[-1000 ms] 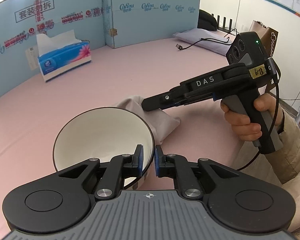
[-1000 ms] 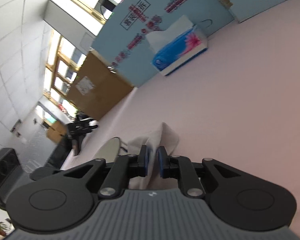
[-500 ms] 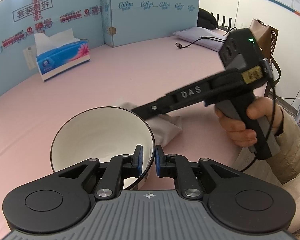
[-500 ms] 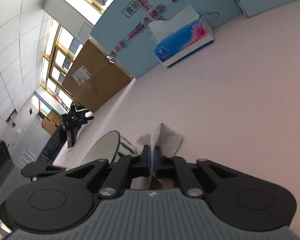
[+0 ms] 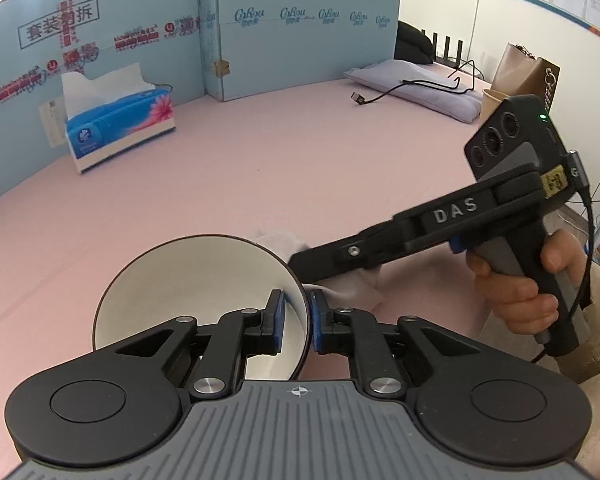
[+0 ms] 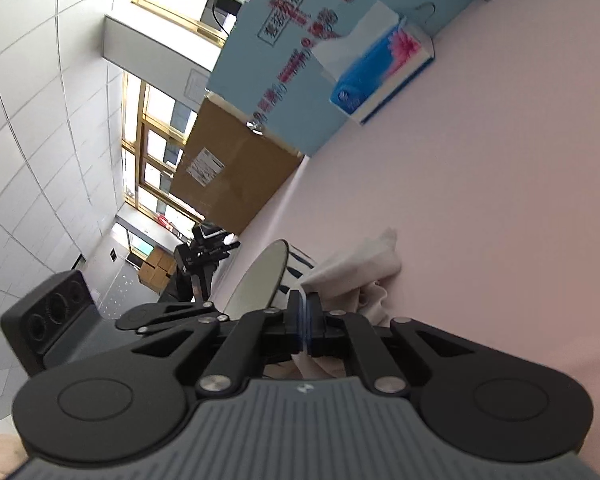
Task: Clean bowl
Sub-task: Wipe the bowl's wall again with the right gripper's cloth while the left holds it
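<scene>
Both grippers clenched: right gripper (image 6: 304, 320) fingers had just closed on wiping cloth (image 6: 356, 270); left gripper (image 5: 296, 320) pinched white bowl (image 5: 196, 284) rim, tilted above pink worktop (image 5: 260, 168), cloth at bowl's 3 o'clock. Wiping likely next.

"DAS" — right gripper (image 5: 300, 268) | "CoRou" — blue panel (image 5: 308, 32)
</scene>
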Demonstrator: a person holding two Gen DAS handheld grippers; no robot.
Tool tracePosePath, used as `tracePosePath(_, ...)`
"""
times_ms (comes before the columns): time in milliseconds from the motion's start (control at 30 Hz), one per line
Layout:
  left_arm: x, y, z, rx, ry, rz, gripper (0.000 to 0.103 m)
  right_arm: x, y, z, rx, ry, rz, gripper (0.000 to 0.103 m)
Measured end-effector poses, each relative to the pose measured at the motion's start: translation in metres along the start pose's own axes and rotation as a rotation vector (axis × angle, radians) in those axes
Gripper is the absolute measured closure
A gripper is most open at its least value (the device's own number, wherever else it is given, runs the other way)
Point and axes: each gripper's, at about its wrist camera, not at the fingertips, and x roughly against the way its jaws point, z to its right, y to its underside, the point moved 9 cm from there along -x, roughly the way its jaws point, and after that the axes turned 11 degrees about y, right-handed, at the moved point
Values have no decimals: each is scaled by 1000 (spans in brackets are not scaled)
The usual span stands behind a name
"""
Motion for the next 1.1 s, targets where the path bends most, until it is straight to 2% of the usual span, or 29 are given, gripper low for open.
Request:
tracePosePath(300, 1, 5, 2, -11, -2, -15, 89, -16, -15, 1, -30, 28, 4, 99)
tracePosePath(933, 0, 6, 0, -12, 6, -16, 88, -57, -37, -16, -25, 17, -39, 98)
tracePosePath(1100, 0, 6, -1, -9, 5, -18, 85, -48, -35, -10, -38, 16, -37, 98)
